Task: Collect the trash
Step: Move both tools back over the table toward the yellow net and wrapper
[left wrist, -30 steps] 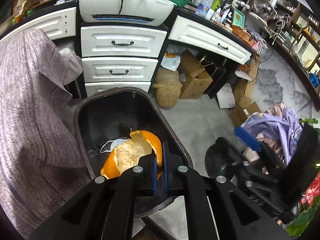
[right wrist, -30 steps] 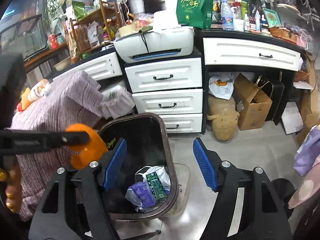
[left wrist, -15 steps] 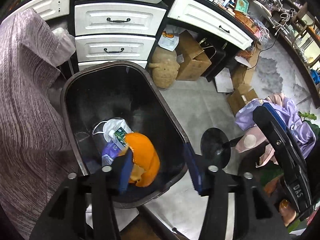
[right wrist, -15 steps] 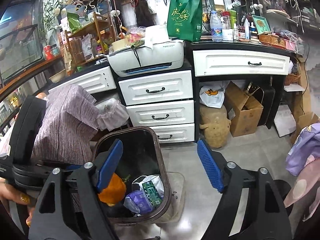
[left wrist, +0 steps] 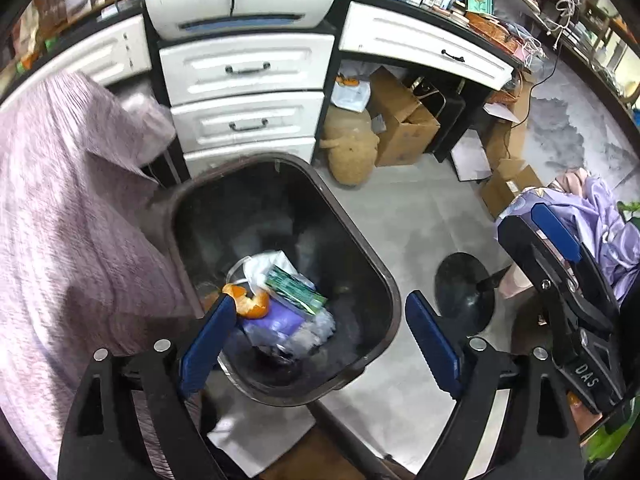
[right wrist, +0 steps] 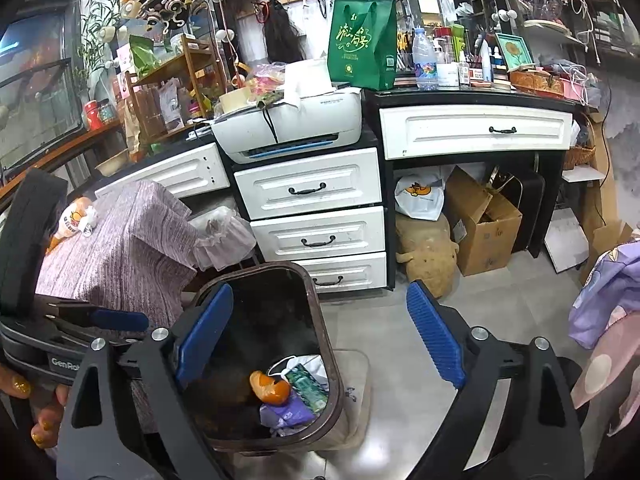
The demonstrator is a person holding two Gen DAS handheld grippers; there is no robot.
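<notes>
A: Lying in the trash bin [left wrist: 384, 280], on top of the pile — orange peel [left wrist: 247, 300], curled, orange side up. Touching a purple wrapper [left wrist: 276, 318] below it and a green packet [left wrist: 298, 290] just beside it; white mask with ear loop [left wrist: 258, 266] behind.

B: Same from the right wrist?

A: Yes. Peel [right wrist: 269, 388] sits left of the green packet [right wrist: 308, 386], purple wrapper [right wrist: 286, 414] under both. Bin rim [right wrist: 316, 300] dark brown, bin standing on grey floor.

B: Grippers?

A: Left gripper [left wrist: 316, 332] above the bin mouth, blue pads spread wide, nothing between them. Right gripper [right wrist: 316, 340] also spread wide and empty, looking down at the bin from farther back (its side is visible in the left view [left wrist: 560, 264]).

B: Surroundings?

A: White drawers [right wrist: 312, 192] behind the bin, printer [right wrist: 292, 128] on top, green tote bag [right wrist: 360, 40] beside it. Cardboard box [right wrist: 484, 228] and a tan plush toy [right wrist: 428, 248] under the desk. Purple-grey cloth [left wrist: 68, 220] left of the bin, touching its edge.
</notes>
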